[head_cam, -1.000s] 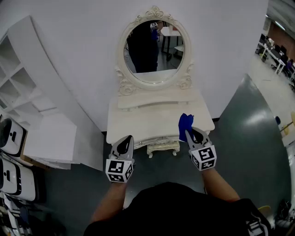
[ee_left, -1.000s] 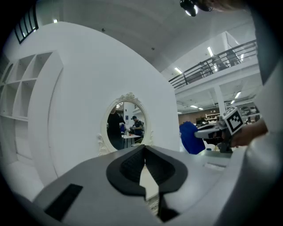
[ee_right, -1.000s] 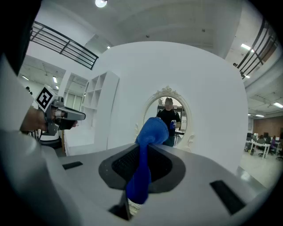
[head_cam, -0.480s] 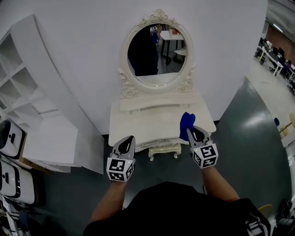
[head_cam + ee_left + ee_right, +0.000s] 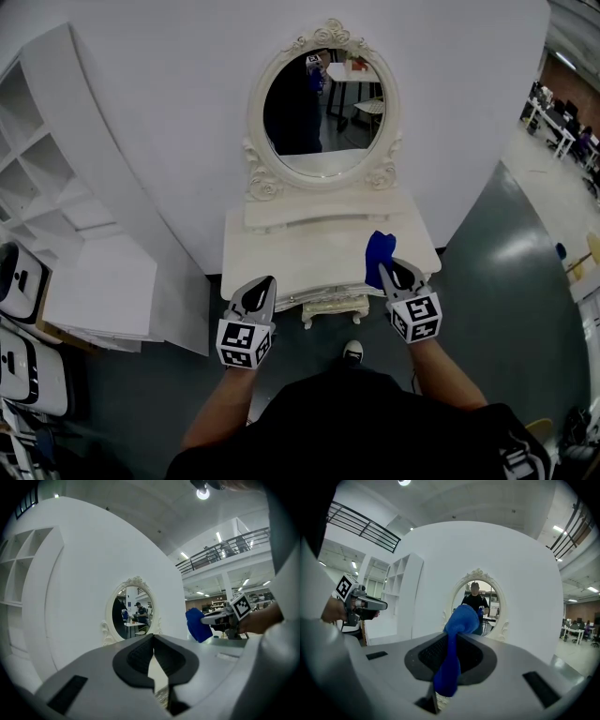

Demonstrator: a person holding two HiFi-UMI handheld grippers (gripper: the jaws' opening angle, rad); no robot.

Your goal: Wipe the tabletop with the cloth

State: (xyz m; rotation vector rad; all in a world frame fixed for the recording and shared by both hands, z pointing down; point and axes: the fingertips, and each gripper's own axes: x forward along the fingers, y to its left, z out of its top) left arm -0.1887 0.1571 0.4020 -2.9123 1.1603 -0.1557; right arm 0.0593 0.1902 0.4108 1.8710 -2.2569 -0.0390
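cloth: lower end hidden behind the right gripper at the dressing table's front right; in the right gripper view its tail drops from sight between the jaws
table's front edge: two stretches covered by the right gripper and the left gripper
mirror above the table: dark figure reflected, too small to tell more
shelf unit left of the table: cut off by the picture's edge
shoe before the table: heel hidden by the person's dark top

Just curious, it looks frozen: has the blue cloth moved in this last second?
No. The blue cloth, in the right gripper, stays over the dressing table's front right edge.
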